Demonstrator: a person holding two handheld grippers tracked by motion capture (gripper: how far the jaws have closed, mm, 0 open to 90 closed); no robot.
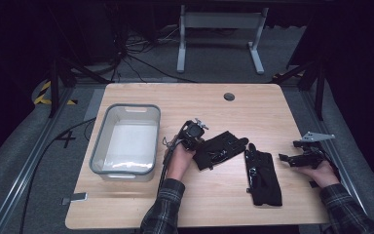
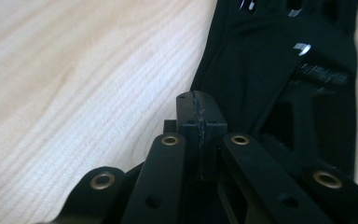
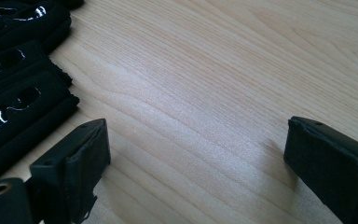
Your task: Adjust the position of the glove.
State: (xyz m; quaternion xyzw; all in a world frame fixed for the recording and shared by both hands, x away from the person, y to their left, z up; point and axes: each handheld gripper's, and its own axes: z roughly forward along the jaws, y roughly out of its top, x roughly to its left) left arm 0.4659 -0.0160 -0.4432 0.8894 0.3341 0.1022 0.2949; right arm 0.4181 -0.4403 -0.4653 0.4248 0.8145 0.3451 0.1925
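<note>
Black fabric pieces lie on the wooden table [image 1: 214, 195], and I place everything against the clear plastic bin [image 1: 125, 140], which sits toward the table's left side in the high view. One black piece [image 1: 220, 149], flat and with cut-out holes, lies just to the right of the bin, slanting up and away from it. My left gripper [image 1: 198, 142] sits between the bin and this piece, at the piece's near end. Seen from the left gripper view, my left jaws are clenched, pad pressed flat against pad, with their tips [image 2: 200, 114] right at the edge of the dark cloth [image 2: 279, 79]; whether a fold of cloth is pinched between them I cannot tell.

A second black piece [image 1: 262, 173] lies farther right of the bin, beyond the first one, running lengthwise toward my side of the table. My right gripper [image 1: 297, 158] rests farther right again, well apart from the bin, near the table's right edge. Its jaws are released and stand wide, with bare wood [image 3: 205, 107] between them and the holed black cloth [image 3: 18, 102] off to one side, beyond one pad.
</note>
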